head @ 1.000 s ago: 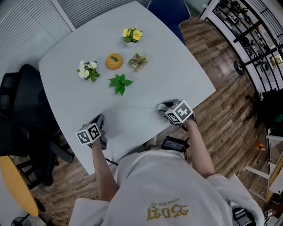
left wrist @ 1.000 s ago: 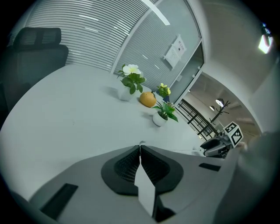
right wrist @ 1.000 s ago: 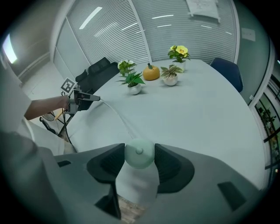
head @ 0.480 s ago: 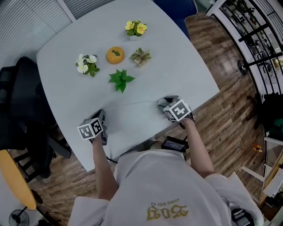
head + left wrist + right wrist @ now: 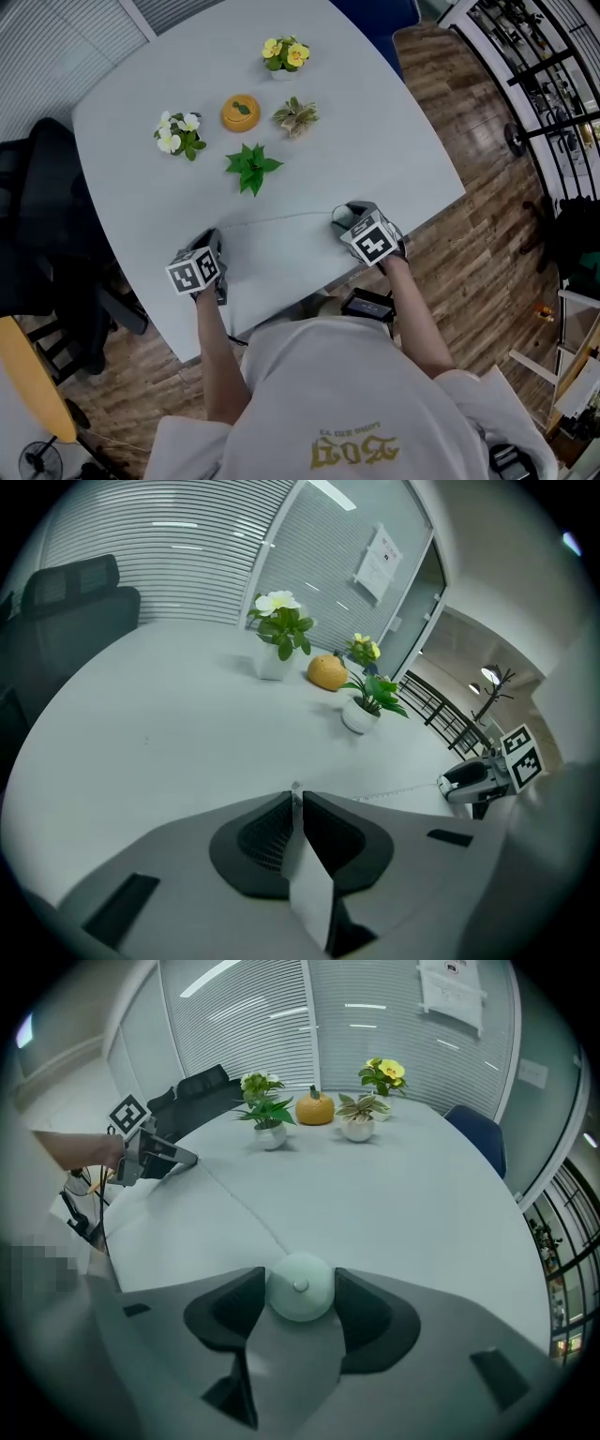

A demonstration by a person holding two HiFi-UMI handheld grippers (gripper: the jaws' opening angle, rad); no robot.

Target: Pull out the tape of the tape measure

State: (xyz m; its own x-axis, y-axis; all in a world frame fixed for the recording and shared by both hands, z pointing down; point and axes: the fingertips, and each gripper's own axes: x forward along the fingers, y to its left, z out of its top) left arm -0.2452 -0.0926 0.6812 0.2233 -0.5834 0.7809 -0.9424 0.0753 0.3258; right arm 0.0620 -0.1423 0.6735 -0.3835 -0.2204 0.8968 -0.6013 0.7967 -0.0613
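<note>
Right gripper view shows the pale, round tape measure case (image 5: 300, 1296) clamped between the pads of my right gripper (image 5: 300, 1279), near the grey table's (image 5: 412, 1194) front edge. Its thin tape (image 5: 281, 218) runs across the tabletop to my left gripper (image 5: 295, 799), whose jaws are pinched together on the tape's end.

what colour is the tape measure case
The case is pale mint green, clearest in the right gripper view.

Office mtg room: big pale conf. table (image 5: 394, 150), black office chair (image 5: 37, 216), blue chair (image 5: 478, 1138), glass partitions w/ horiz. blinds (image 5: 169, 574), notice sheet (image 5: 380, 557) on glass, small potted plants (image 5: 250, 169) as decor, wood-look floor (image 5: 487, 234).
</note>
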